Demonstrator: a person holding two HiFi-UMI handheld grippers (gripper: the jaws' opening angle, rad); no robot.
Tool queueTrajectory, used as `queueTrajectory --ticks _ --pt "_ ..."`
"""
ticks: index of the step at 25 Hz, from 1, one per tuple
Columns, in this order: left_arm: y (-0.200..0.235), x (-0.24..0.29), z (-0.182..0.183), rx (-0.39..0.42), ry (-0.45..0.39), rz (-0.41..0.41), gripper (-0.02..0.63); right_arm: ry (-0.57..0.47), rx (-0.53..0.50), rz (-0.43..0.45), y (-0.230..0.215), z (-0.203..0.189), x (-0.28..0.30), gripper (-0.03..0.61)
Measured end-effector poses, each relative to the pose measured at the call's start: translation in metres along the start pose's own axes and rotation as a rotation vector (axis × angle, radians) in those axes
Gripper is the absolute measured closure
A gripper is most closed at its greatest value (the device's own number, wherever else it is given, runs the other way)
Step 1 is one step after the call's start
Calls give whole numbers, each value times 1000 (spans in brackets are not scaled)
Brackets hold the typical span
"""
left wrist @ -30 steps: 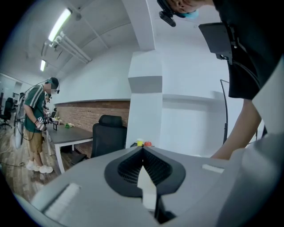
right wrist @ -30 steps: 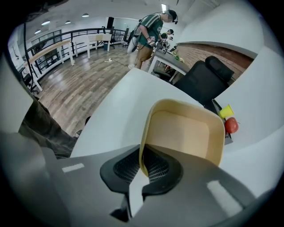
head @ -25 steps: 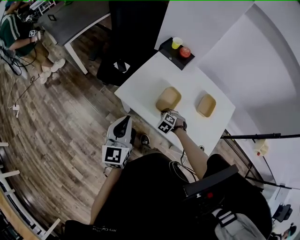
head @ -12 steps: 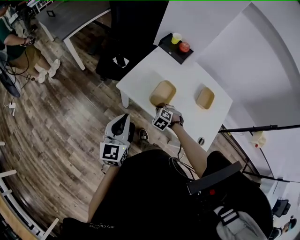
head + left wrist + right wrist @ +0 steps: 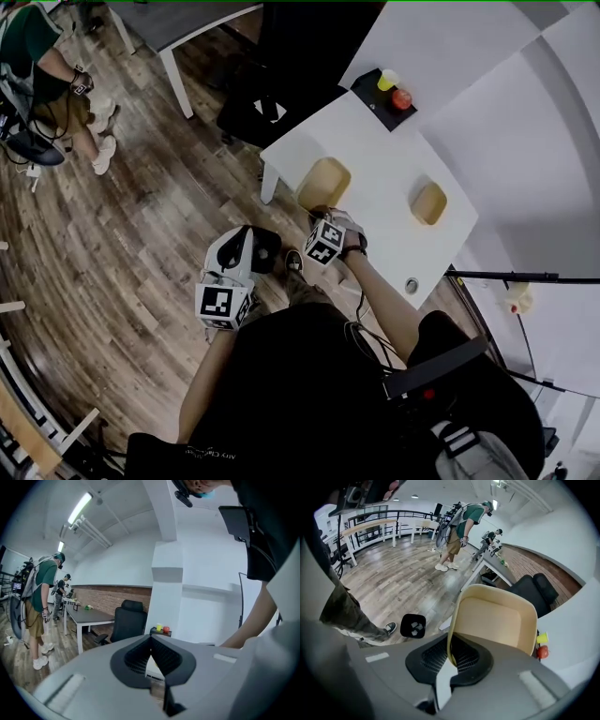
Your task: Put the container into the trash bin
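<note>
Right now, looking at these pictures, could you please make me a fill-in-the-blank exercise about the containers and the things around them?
1. The right gripper is shut on the rim of one tan container out of the ____ in view.
2. The other container lies on the ____ table.
3. On the black tray, a red round thing stands beside a ____ cup.
4. The black trash bin stands on the wooden ____.

Missing words: two; white; yellow; floor.

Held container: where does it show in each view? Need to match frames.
Head view: container at centre, at the white table's near edge, just above the right gripper.
Left gripper view: not in it.
Right gripper view: container at centre, rim clamped between the jaws.
Shared landmark: yellow cup, seen in all three.
</note>
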State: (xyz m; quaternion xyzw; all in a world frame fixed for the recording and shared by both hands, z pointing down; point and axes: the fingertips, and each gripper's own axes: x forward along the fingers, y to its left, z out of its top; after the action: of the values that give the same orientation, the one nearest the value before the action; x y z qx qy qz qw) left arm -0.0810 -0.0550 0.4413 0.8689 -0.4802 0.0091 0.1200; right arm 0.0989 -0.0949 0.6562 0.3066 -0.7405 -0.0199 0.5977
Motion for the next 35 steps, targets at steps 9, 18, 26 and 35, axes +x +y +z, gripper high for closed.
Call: queueTrajectory --ticks 9,18,26,35 --pt "30 -41 -32 -22 57 61 615 -50 -65 90 69 53 14 555" --pt "54 -58 -64 2 118 106 615 -74 -93 141 115 80 25 554" --pt "67 -67 -82 35 164 110 615 -54 -119 207 153 79 54 552" --pt "83 -63 -144 14 207 108 615 -9 -134 261 196 75 104 551"
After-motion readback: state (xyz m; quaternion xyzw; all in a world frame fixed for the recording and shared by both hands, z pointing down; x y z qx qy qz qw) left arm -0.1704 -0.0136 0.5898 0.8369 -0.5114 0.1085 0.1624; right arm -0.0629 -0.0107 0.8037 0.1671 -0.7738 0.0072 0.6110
